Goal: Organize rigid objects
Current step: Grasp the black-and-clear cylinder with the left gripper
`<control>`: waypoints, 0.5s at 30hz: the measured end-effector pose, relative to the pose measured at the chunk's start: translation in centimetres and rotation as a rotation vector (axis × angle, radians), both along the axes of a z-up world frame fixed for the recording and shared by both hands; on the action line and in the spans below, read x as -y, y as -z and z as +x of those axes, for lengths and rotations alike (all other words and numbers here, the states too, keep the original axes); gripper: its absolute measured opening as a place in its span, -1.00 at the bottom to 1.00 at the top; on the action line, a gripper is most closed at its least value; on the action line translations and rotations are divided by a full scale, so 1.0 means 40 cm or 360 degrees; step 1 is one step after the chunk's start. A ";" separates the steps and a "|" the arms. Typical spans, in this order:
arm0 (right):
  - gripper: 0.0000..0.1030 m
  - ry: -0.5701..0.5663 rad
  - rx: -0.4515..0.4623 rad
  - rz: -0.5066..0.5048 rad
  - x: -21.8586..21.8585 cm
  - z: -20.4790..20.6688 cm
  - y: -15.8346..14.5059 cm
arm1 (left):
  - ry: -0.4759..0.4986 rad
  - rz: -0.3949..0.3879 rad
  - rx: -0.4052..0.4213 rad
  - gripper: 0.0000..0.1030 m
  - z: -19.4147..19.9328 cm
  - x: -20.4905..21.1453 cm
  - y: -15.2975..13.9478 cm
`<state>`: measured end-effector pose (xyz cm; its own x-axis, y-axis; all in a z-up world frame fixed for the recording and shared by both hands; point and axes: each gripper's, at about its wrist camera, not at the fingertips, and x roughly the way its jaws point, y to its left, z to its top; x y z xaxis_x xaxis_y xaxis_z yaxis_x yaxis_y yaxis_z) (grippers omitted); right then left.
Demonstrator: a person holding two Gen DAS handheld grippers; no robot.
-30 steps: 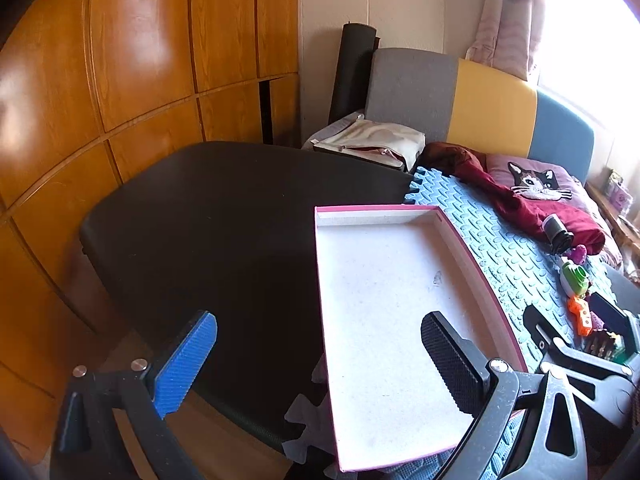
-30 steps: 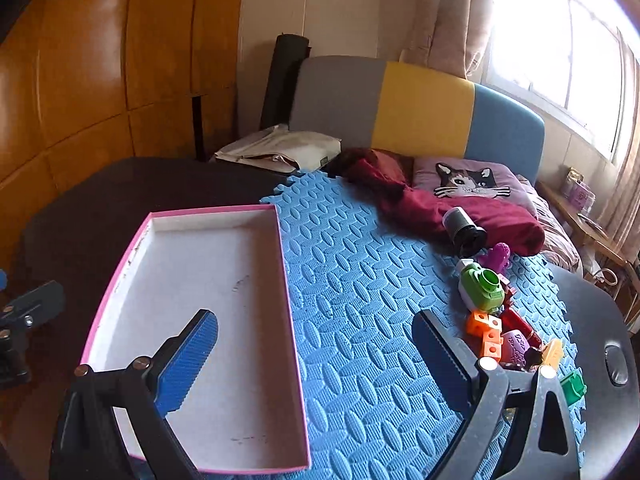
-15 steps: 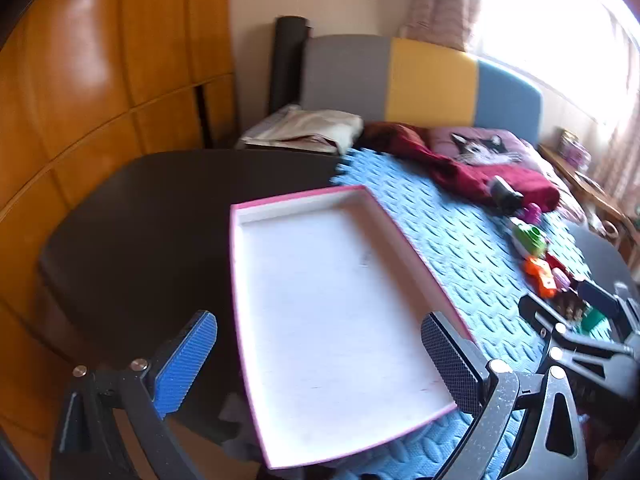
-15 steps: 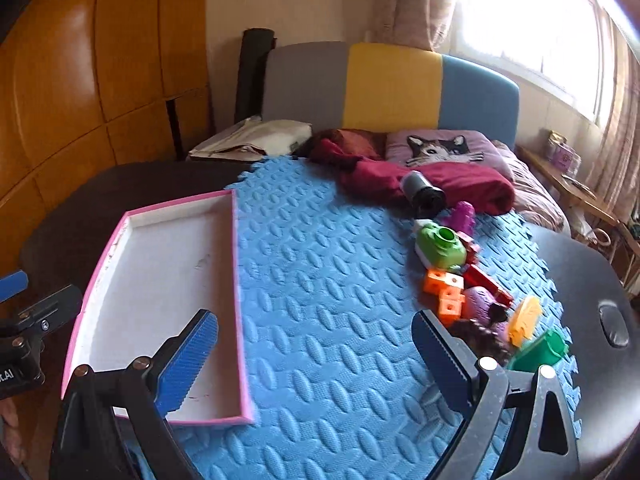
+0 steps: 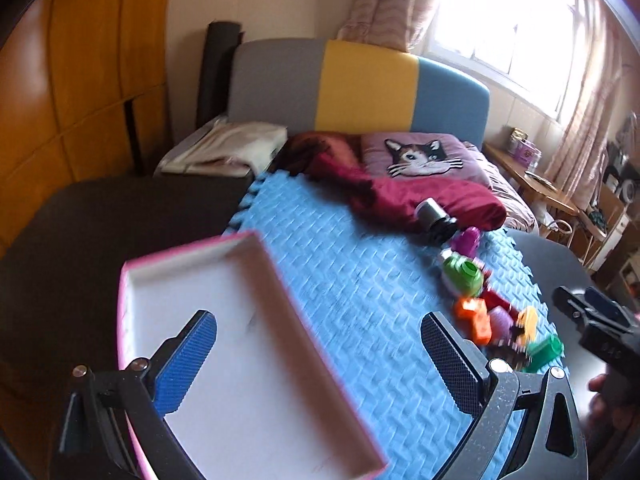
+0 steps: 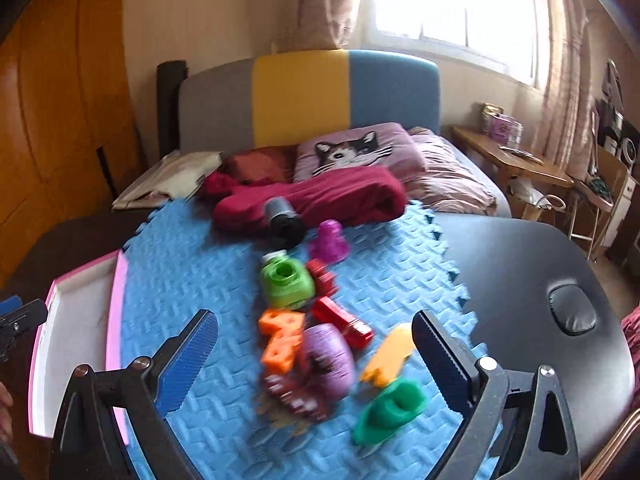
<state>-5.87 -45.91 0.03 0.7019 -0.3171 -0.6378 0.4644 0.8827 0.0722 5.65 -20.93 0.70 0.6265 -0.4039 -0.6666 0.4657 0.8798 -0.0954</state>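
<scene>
On the blue mat (image 6: pixel 192 280), near its right edge, lies a loose cluster of small rigid toys: a green block (image 6: pixel 286 284), a red brick (image 6: pixel 342 320), an orange piece (image 6: pixel 280 340), a purple barrel (image 6: pixel 328 354), a yellow piece (image 6: pixel 390 354), a green boat-like piece (image 6: pixel 390 406), a magenta figure (image 6: pixel 330 240) and a black cylinder (image 6: pixel 282 220). Several touch or overlap; motion blur hides finer shapes. A pink-rimmed white tray (image 5: pixel 256 248) sits empty at the mat's left edge, partly over the dark table (image 5: pixel 80 240).

The right gripper (image 6: pixel 314 356) hangs above the toy cluster, jaws wide apart, nothing between them. The left gripper (image 5: pixel 320 360) hangs over the tray's right rim, jaws likewise spread and empty. Beyond the mat lie a crumpled maroon cloth (image 6: pixel 320 196), touching the cylinder, and a cat pillow (image 6: pixel 356 148) against a grey, yellow and blue headboard (image 6: pixel 304 96). Nothing stands between the right gripper and the toys.

Compared with half a second earlier, both views have swung rightward: the toys now fill the centre of the right wrist view, where they formerly sat at its right side, and the tray has slid toward the left border in both views.
</scene>
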 end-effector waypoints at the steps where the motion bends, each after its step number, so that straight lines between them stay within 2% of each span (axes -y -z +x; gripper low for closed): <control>1: 0.93 0.0021 0.0010 0.0010 0.027 -0.003 0.000 | 0.0024 0.0000 0.0017 1.00 0.008 0.027 -0.006; 5: 0.94 0.0071 0.0045 0.0067 0.121 -0.012 0.013 | 0.0105 -0.0020 0.0003 1.00 0.067 0.129 -0.004; 9: 0.94 0.0075 0.0104 0.0118 0.179 -0.018 0.035 | 0.0226 0.0027 -0.0108 1.00 0.118 0.235 0.011; 12: 0.94 0.0086 0.0164 0.0212 0.204 -0.028 0.055 | 0.0250 0.0065 -0.0106 1.00 0.150 0.305 0.024; 15: 0.94 0.0078 0.0178 0.0299 0.220 -0.026 0.067 | 0.0251 0.0040 -0.0172 1.00 0.194 0.360 0.046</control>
<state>-6.93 -54.70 -2.64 0.7584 -0.2352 -0.6079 0.4860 0.8255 0.2869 13.41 -35.34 -1.15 0.4813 -0.4736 -0.7376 0.5860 0.7996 -0.1310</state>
